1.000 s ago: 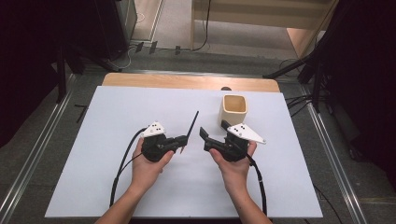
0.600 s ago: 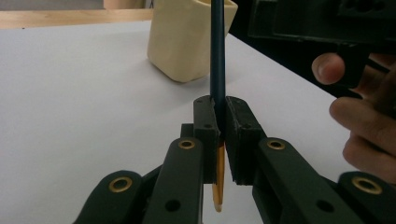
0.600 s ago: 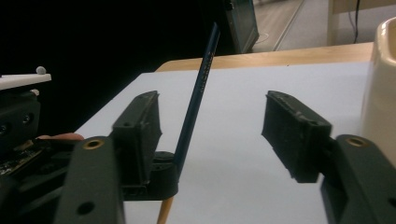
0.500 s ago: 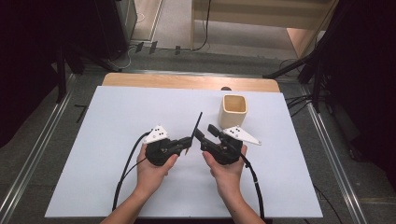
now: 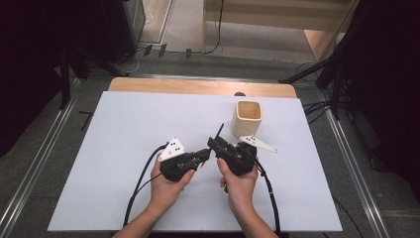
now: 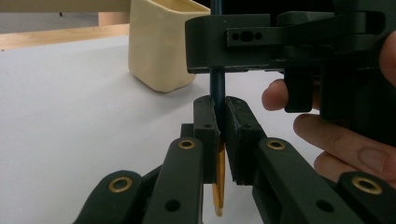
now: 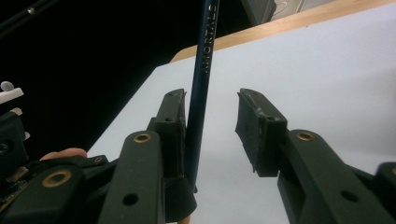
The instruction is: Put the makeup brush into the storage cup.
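My left gripper [image 5: 204,154] is shut on a dark blue pencil [image 5: 217,135], which points up and away toward the table's far side. In the left gripper view the jaws [image 6: 220,116] pinch the pencil [image 6: 217,88] low on its shaft, and its yellow end hangs below them. My right gripper [image 5: 216,144] faces the left one and stands open around the pencil. In the right gripper view the pencil [image 7: 205,60] rests against the left pad [image 7: 172,116], with a wide gap to the other pad. A cream square cup [image 5: 247,124] stands upright just behind the right gripper.
Both hands work over the middle of a white table top [image 5: 124,129] with a wooden strip [image 5: 198,87] at its far edge. Black cables trail from both grippers toward the near edge. Metal rails run along the floor on both sides.
Both grippers have drawn together near the table's middle. The right gripper's open jaws have come around the pencil that the left gripper holds.
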